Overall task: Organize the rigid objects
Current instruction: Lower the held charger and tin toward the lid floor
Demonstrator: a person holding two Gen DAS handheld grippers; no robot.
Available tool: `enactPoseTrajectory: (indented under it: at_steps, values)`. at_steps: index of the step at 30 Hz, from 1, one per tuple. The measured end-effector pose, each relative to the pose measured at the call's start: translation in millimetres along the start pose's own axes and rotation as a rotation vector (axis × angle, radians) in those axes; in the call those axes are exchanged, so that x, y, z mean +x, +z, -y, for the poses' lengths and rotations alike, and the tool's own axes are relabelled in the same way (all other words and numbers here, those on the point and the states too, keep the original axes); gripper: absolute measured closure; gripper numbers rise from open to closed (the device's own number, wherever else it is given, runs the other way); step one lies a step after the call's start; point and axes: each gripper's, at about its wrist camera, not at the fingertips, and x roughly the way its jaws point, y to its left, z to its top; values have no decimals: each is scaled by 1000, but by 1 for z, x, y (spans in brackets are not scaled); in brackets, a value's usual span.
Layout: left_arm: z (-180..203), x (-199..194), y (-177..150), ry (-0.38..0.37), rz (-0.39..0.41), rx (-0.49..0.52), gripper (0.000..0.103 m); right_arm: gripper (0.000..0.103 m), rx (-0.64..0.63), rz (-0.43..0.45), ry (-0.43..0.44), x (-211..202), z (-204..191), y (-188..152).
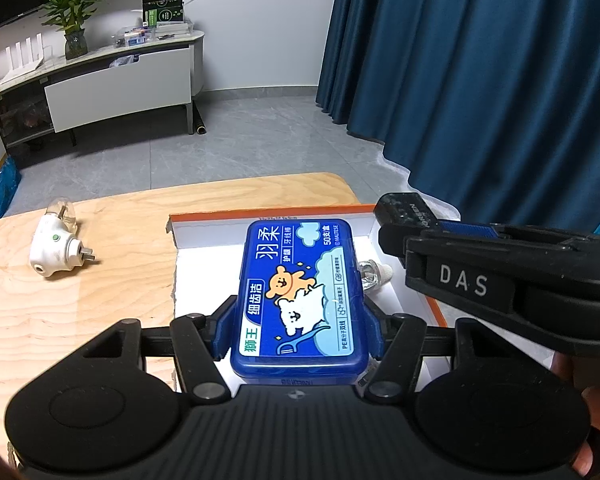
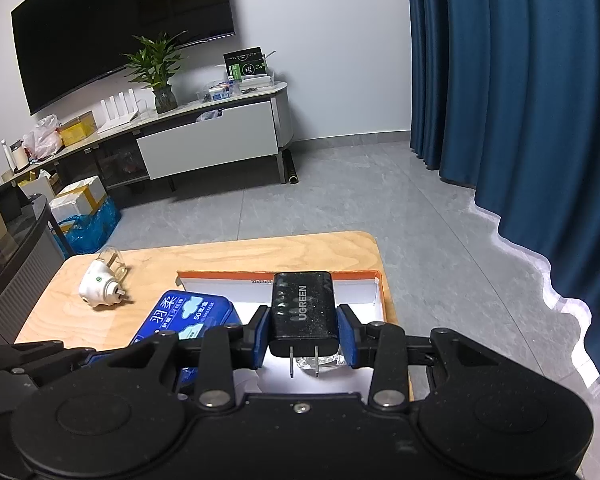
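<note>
My left gripper is shut on a blue floss-pick box and holds it over the white inside of an orange-edged cardboard tray. My right gripper is shut on a black UGREEN charger, prongs toward the camera, above the same tray. The charger also shows in the left wrist view, and the blue box in the right wrist view. A small clear bottle lies in the tray, partly hidden under the box.
A white plug-in device with a clear bottle lies on the wooden table left of the tray. Blue curtains hang to the right. A TV cabinet stands across the grey floor.
</note>
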Motion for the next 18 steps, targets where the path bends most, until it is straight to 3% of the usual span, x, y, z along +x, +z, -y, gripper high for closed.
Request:
enactPoseTrajectory:
  at_steps: [18]
  values:
    - [0, 3, 0, -22, -4, 18, 41, 59, 4, -14, -8, 8, 6, -6]
